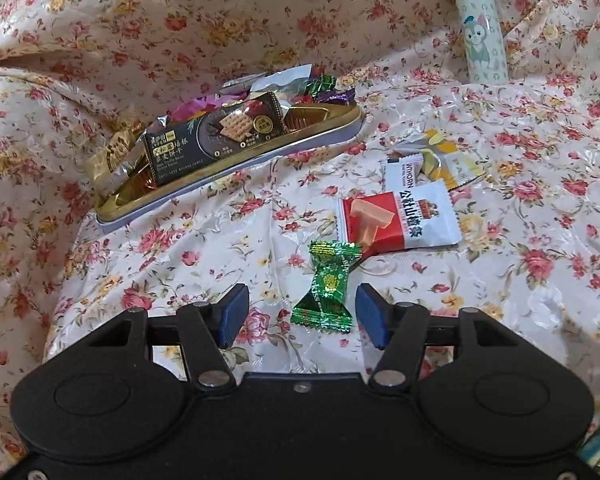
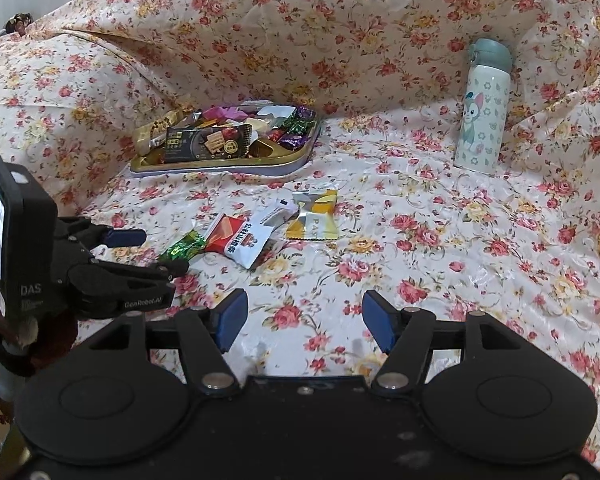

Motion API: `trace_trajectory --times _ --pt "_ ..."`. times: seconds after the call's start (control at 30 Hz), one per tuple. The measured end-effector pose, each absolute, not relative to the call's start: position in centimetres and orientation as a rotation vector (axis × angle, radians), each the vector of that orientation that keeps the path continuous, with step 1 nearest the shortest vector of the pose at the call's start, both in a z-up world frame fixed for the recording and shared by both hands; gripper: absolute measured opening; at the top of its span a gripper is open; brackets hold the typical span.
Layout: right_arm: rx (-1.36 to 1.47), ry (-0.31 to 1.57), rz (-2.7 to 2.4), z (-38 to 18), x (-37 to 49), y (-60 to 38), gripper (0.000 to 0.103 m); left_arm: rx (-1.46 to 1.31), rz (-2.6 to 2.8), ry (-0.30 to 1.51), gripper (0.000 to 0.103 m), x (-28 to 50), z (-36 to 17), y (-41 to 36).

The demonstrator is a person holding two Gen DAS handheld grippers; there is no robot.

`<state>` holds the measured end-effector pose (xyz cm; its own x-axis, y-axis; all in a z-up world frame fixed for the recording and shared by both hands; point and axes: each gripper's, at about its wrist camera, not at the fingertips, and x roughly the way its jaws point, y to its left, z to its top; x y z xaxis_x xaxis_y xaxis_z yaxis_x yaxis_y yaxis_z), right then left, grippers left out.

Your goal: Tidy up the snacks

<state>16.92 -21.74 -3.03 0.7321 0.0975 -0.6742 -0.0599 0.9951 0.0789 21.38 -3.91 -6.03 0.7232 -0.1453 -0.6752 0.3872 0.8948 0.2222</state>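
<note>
the left gripper (image 1: 300,314), fingers spread, brackets the green foil candy (image 1: 326,282) at lower centre, not pinching. next it should close, then carry it to the gold tray (image 1: 204,184) at upper left. the right gripper (image 2: 305,326) hangs spread and empty.

Floral cloth (image 2: 420,240) drapes table and backdrop

The right gripper (image 2: 304,320) hung with its jaws apart over bare floral cloth (image 2: 440,240), nothing between them. At the left edge, the left gripper (image 2: 156,252) reached toward a green candy (image 2: 182,247) lying against a red-and-white packet (image 2: 242,240), with a yellow packet (image 2: 314,216) beside it. Farther back sat a gold tray (image 2: 204,166) heaped with snacks, and a cartoon-printed bottle (image 2: 482,108) stood upright at the right.
</note>
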Motion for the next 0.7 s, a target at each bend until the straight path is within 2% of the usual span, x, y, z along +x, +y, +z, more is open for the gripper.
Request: trace_trajectory --times 0.33,0.7 --pt "0.012 0.741 0.061 -3.9 20.4 -21.5 0.067 0.270 -0.280 0.708 0.064 23.6 -6.4 -2.8" --pt "-0.005 0.732 0.019 -4.9 25.6 -21.6 0.067 0.154 -0.303 0.715 0.069 25.1 -6.9 -1.2"
